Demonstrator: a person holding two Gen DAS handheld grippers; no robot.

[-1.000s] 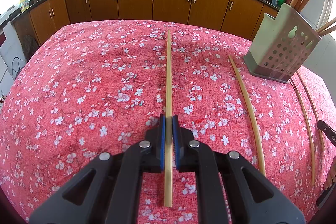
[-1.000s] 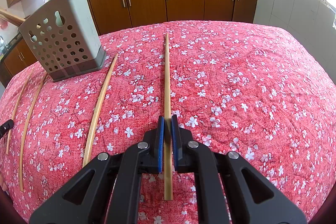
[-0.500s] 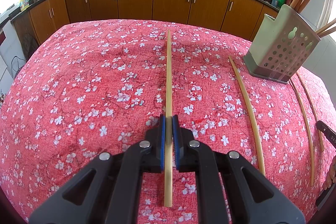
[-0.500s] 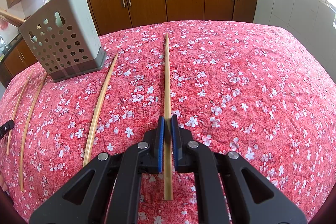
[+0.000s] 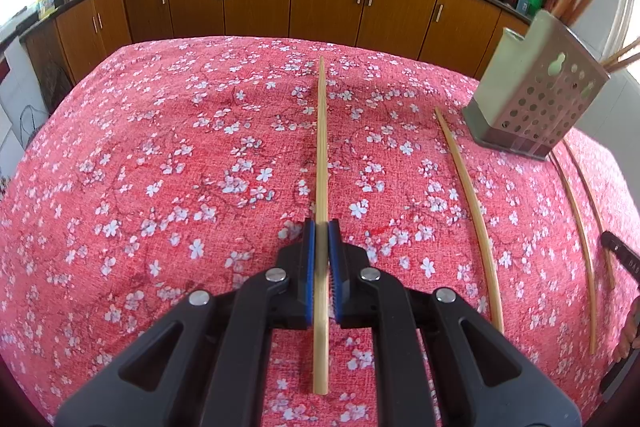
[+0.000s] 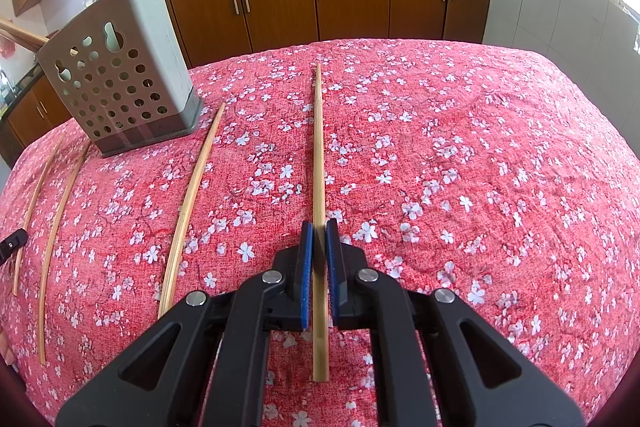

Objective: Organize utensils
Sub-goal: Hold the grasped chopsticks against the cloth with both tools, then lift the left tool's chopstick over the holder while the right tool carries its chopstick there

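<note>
On the flowered surface point(image 5: 140, 147), each hand-held gripper, left point(image 5: 321, 227) and right point(image 6: 319, 225), clenched a chopstick point(image 5: 322, 155) pointing straight ahead, the holder point(image 6: 116, 83) lying ahead-left of the right one, nearer it.

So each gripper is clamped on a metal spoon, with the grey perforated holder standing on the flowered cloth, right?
Not spoons. Each gripper is clamped on a bamboo chopstick: the left gripper on one chopstick, the right gripper on another. Both wrist views show it. The holder does stand on the cloth.
</note>
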